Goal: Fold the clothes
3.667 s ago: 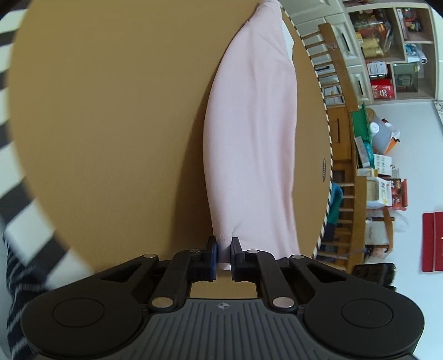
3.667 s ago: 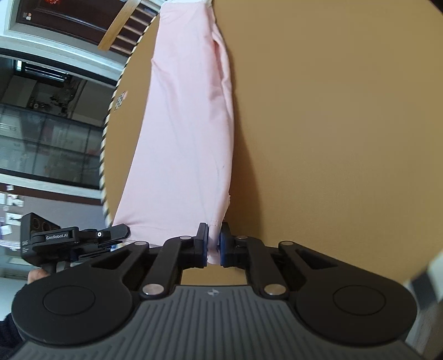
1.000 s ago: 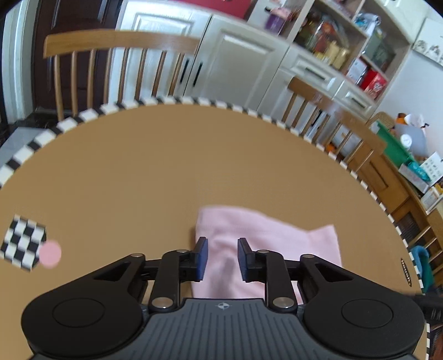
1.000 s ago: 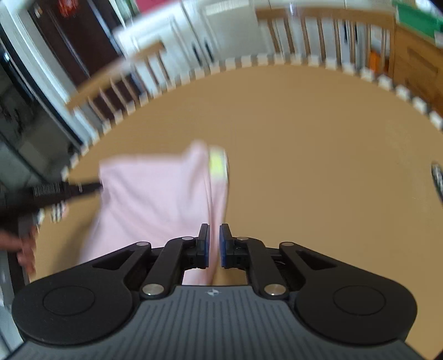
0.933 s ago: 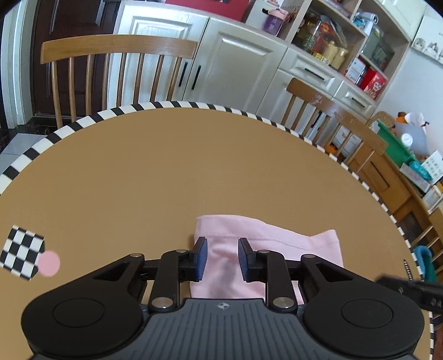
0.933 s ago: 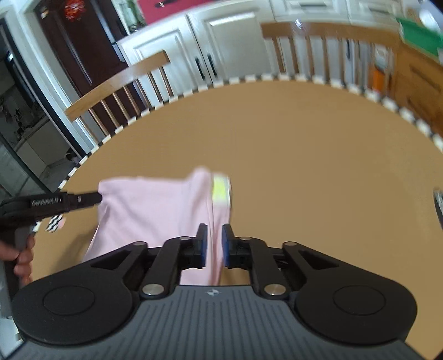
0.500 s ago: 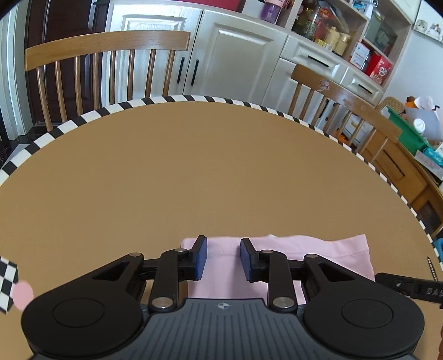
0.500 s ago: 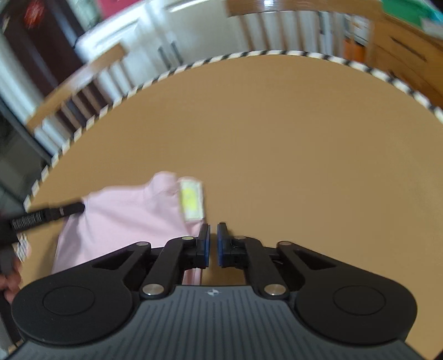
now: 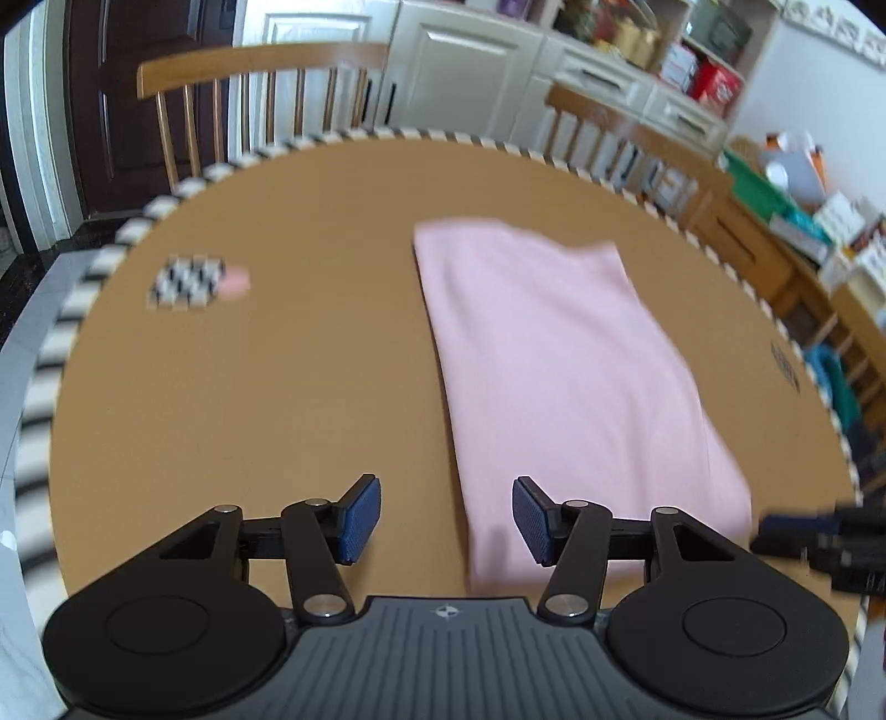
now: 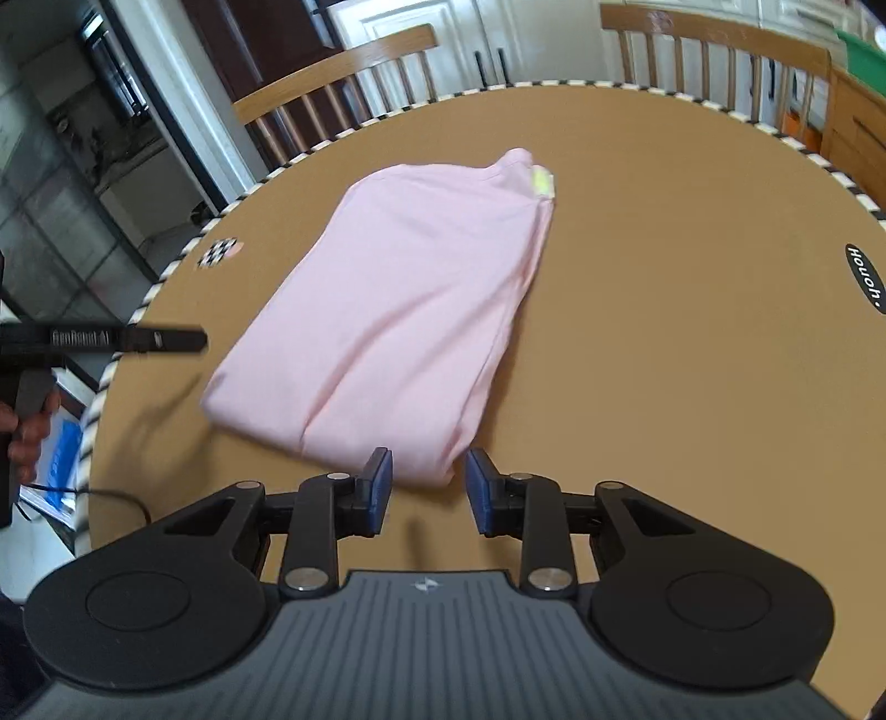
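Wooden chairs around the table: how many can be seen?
2. One chair stands at the table's far left edge, the other chair at its far right edge. Others nearer the camera may be out of view.

"houoh." on table's black oval label (image 10: 865, 279), "genrobot.ai" on left tongs (image 10: 166, 339)

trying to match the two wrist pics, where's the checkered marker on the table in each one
Left wrist: the checkered marker lies left of centre on the table, left of the pink garment.
Right wrist: checkered marker small at the table's left rim, left of the pink garment.
Shared landmark: the pink garment.
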`<control>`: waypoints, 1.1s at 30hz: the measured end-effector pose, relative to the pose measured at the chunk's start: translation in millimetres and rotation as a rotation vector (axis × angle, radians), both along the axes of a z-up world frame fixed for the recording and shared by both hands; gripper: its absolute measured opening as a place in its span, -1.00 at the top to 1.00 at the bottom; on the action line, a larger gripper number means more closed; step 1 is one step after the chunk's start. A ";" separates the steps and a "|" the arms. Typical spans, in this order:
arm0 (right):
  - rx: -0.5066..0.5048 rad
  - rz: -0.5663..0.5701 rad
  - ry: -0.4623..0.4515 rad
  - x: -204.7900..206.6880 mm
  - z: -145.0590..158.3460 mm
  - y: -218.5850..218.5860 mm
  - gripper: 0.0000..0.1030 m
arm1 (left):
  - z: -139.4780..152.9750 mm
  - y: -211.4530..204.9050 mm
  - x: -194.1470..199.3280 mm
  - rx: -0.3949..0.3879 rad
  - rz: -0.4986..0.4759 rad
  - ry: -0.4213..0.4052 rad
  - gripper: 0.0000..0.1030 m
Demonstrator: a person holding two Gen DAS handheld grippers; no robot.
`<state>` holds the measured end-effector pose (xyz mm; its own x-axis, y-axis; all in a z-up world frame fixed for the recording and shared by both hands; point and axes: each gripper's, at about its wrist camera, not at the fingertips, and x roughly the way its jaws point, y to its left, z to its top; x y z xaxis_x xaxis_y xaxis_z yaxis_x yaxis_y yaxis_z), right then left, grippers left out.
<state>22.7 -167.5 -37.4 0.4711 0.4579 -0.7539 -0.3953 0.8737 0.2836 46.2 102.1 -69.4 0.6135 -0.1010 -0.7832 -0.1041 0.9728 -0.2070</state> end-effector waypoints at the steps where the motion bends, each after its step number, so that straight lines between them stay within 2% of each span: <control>1: -0.004 0.000 -0.011 -5.1 -0.4 1.6 0.39 | -5.7 -4.8 -6.7 -0.002 0.006 0.007 -0.01; 3: -0.010 -0.011 -0.034 -9.9 -1.1 3.3 0.41 | -12.0 -11.4 -11.1 -0.006 0.013 -0.009 0.04; 6: -0.023 -0.023 -0.042 -4.5 -8.9 5.8 0.48 | -22.0 -18.7 -12.0 -0.025 0.011 -0.012 0.27; 9: -0.016 -0.026 -0.042 -0.2 -12.5 3.6 0.48 | -27.6 -25.9 -10.0 -0.021 -0.005 -0.023 0.29; 10: -0.006 -0.028 -0.038 2.2 -14.2 2.9 0.57 | -28.3 -28.1 -8.8 -0.015 -0.014 -0.027 0.29; 11: 0.007 -0.029 -0.034 4.5 -15.8 3.1 0.79 | -29.4 -29.7 -7.7 -0.007 -0.017 -0.030 0.37; 12: 0.016 -0.030 -0.030 6.2 -16.6 2.7 0.85 | -29.7 -30.4 -6.9 0.013 -0.018 -0.027 0.70; 13: 0.014 -0.031 -0.028 8.2 -16.4 2.3 0.89 | -29.6 -30.9 -6.2 0.030 -0.020 -0.022 0.86; 18: -0.022 -0.040 -0.007 13.2 -19.7 -6.5 0.93 | -24.2 -28.4 -8.7 0.073 -0.051 -0.006 0.90; 20: -0.035 -0.048 -0.001 13.2 -22.3 -8.8 0.93 | -26.0 -26.7 -6.8 0.053 -0.037 0.000 0.89; 23: 0.008 -0.069 0.020 13.1 -22.1 -11.5 0.93 | -24.3 -26.8 -4.7 0.035 -0.044 0.005 0.87; 28: -0.027 -0.069 0.013 9.5 -18.0 -18.5 0.83 | -19.3 -19.0 -11.9 0.048 -0.035 0.010 0.40; 31: -0.044 -0.126 0.029 9.2 -16.6 -32.5 0.82 | -18.7 -9.4 -17.1 0.054 0.009 0.029 0.41; 33: -0.027 -0.160 0.005 6.8 -8.3 -40.3 0.82 | -7.9 -4.9 -22.8 0.026 0.029 -0.014 0.41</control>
